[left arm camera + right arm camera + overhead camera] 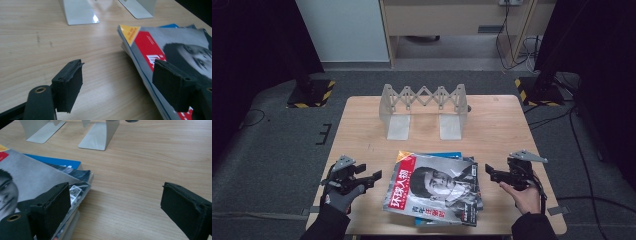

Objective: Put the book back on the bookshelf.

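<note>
Flanking magazines point(434, 190), left gripper point(373, 177), right gripper point(490, 173) open, empty

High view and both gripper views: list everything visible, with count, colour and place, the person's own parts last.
Table: one, light wood, centre.
Expanding rack: one, pale grey, far middle of table, upright.
Magazines: a loose stack, count unclear, red-and-grey cover on top, blue one beneath, near middle.
Floor: grey carpet around table.
Cables: several, dark, far right floor.
Left gripper: black, open, left of the stack, gloved hand.
Right gripper: black, open, right of the stack.
</note>
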Demonstrator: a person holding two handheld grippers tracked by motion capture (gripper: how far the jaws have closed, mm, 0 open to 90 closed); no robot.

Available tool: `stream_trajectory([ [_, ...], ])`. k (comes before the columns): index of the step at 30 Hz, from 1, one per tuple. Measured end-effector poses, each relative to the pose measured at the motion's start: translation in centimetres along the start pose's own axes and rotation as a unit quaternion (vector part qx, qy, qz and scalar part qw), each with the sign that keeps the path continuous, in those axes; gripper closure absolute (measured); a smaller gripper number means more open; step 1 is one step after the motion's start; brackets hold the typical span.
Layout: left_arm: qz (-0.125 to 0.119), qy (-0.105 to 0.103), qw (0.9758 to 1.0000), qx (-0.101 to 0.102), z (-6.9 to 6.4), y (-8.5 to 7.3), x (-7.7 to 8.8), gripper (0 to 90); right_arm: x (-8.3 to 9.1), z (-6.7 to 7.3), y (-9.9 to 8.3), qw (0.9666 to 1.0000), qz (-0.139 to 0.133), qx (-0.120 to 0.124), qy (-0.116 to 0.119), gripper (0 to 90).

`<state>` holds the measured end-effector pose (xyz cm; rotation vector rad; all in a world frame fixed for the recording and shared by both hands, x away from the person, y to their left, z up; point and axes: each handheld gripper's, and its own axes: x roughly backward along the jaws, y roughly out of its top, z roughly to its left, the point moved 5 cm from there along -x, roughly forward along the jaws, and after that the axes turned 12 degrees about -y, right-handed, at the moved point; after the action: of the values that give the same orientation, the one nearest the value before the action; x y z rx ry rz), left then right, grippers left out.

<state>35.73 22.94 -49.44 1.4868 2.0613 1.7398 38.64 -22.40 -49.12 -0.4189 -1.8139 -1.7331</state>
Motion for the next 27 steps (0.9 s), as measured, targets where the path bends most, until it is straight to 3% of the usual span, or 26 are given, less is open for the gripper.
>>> stream_trajectory([
  [5,0.011,-0.01,0.9998,-0.013,-1.6,-0.4,-0.6,24.5,0.7,1.7,-0.4,0.9998,0.001,0.005,0.021,10.2],
  [9,0.032,-0.019,0.9991,-0.018,-2.6,-1.0,-1.4,26.0,1.0,2.8,-1.2,0.9991,0.014,0.013,0.038,10.4],
  [15,0.051,-0.029,0.9982,-0.013,-3.6,-1.8,-2.0,27.0,1.0,4.9,-2.3,0.9972,0.029,0.028,0.063,8.9],
  [18,0.058,-0.038,0.9976,-0.01,-3.9,-2.1,-2.3,26.9,1.1,6.1,-2.9,0.9957,0.038,0.036,0.077,8.5],
  [27,0.083,-0.038,0.9958,0.0,-3.8,-2.9,-2.9,26.8,0.8,7.4,-3.9,0.993,0.058,0.036,0.096,9.2],
])
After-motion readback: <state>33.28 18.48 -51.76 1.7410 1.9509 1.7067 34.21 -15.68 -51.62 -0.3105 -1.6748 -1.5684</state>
